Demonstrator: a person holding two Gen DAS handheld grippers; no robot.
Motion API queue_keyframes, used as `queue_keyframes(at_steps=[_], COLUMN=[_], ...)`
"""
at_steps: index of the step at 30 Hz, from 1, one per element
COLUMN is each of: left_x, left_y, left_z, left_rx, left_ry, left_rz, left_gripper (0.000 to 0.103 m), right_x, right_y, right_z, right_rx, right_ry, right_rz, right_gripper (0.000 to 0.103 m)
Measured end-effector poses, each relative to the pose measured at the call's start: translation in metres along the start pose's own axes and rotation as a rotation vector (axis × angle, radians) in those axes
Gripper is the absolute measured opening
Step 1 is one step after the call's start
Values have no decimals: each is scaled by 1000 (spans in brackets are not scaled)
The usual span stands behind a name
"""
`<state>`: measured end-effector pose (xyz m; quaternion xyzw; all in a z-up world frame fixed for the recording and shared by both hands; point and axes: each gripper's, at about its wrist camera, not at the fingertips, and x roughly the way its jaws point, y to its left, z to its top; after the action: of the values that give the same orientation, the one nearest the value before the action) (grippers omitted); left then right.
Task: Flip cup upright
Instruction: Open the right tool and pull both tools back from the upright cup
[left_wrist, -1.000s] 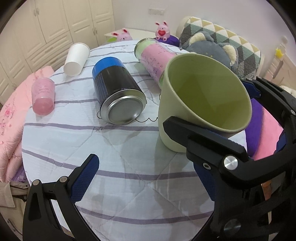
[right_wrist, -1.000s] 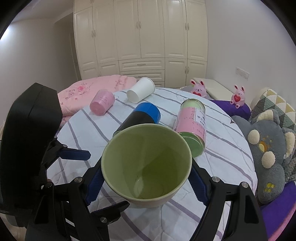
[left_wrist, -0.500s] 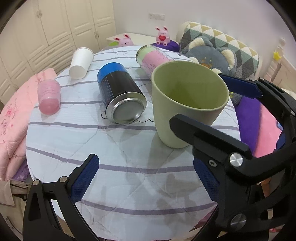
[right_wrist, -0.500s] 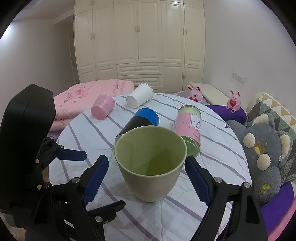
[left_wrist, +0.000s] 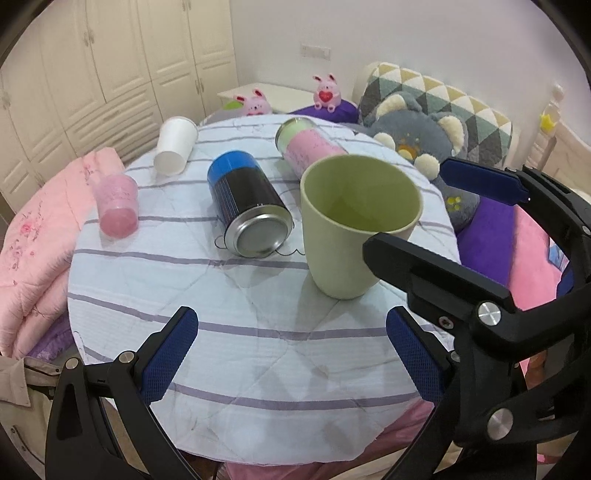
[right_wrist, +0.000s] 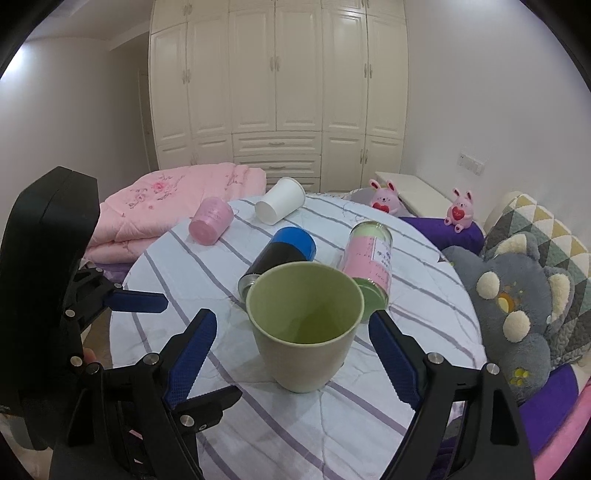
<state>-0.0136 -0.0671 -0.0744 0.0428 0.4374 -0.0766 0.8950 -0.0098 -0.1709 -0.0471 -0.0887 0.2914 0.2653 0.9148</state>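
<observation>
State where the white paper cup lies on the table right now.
The white paper cup lies on its side at the far left of the striped table in the left wrist view, just beyond the pink cup and left of the blue-capped can.

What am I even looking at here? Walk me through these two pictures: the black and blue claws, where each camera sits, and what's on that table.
Nothing here is a robot: a person holds two hand-held grippers, each with a fisheye camera looking along its blue-padded fingers. One picture comes from the left gripper, the other from the right gripper. Both are open and hold nothing. On the striped tablecloth a green cup stands upright between the right gripper's fingers, untouched. Lying on their sides behind it are a black-and-blue can, a pink-labelled jar, a white paper cup and a pink cup.
</observation>
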Motion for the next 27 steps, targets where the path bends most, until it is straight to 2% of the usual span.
queue_keyframes(at_steps=[27], left_x=[-75], left_y=[-12], left_z=[10], left_rx=[-27], left_ry=[-188], left_rz=[122], left_gripper=[103], right_x=[-65], right_y=[-3], right_z=[18], right_rx=[40], right_ry=[-73], right_rz=[-12], right_gripper=[86])
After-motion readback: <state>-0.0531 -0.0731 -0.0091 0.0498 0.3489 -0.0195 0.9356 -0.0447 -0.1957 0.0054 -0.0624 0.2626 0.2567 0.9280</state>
